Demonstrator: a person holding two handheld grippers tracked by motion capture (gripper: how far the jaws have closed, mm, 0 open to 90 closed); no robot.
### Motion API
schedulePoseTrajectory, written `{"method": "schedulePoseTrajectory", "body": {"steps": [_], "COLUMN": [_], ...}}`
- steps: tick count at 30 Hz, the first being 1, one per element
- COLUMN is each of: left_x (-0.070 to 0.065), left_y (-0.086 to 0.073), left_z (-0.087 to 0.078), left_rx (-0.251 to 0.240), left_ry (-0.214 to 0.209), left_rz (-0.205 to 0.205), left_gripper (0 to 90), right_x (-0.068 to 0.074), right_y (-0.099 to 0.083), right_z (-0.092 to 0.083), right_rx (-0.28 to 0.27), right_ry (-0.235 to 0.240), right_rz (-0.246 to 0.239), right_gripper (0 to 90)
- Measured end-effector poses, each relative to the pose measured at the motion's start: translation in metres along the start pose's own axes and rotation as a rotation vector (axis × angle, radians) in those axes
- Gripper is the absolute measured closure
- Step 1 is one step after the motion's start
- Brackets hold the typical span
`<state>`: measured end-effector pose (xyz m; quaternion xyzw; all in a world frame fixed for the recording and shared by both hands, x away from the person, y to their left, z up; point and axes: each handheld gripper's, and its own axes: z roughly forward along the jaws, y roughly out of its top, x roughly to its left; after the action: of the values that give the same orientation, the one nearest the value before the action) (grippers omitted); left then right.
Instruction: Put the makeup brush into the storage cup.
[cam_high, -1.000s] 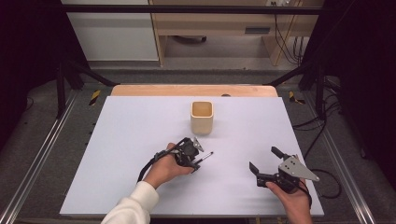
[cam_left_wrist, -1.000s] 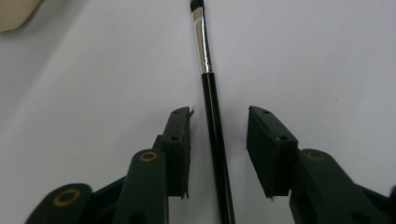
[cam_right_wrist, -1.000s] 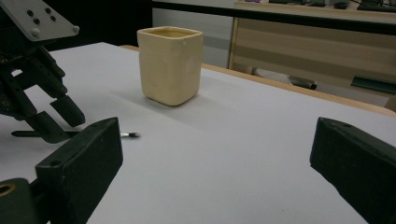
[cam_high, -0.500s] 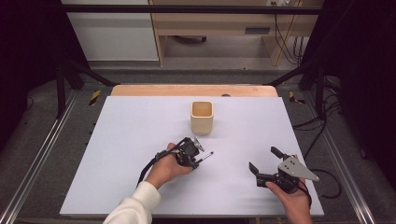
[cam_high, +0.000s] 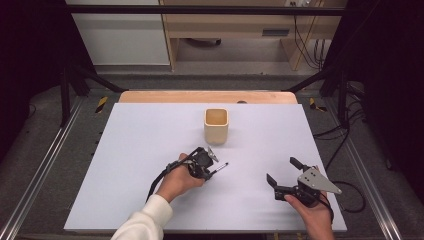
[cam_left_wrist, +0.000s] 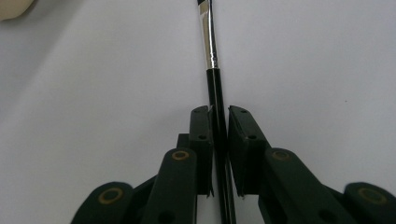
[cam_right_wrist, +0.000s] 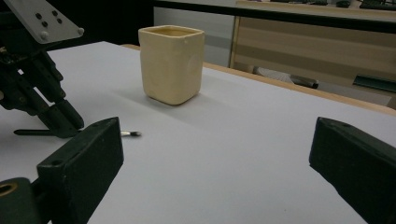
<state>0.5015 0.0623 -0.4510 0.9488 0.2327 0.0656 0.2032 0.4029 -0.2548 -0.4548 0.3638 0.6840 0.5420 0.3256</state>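
Note:
A thin black brush with a silver ferrule lies on the white table, its tip pointing right. My left gripper is shut on its handle, pads pressing from both sides; its jaws have just been closing. The high view shows that gripper low over the table in front of a cream square cup. My right gripper rests at the front right, open, with nothing between its jaws. The right gripper view looks past its jaws at the cup, the left gripper and the brush tip.
A wooden strip borders the table's far edge. Beyond it stand wooden furniture and cables on the floor. Metal rails run along the table's left side. A corner of the cup appears at the top left of the left gripper view.

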Motion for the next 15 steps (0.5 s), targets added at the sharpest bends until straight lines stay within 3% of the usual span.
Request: {"method": "schedulePoseTrajectory", "body": {"steps": [8,15], "left_x": [-0.0045,-0.0041], "left_y": [-0.0007,-0.0056], "left_z": [-0.0008,-0.0099], "left_rx": [0.003,-0.048], "left_ry": [0.024,0.065], "left_rz": [0.012,0.024], "left_gripper": [83.8,83.9], "right_x": [0.0001,-0.0003], "right_y": [0.0001,0.0001], "right_z": [0.0004,0.0005], "right_rx": [0.001,0.002], "right_ry": [0.001,-0.001], "right_rz": [-0.002,-0.002], "right_gripper": [3.3,3.3]}}
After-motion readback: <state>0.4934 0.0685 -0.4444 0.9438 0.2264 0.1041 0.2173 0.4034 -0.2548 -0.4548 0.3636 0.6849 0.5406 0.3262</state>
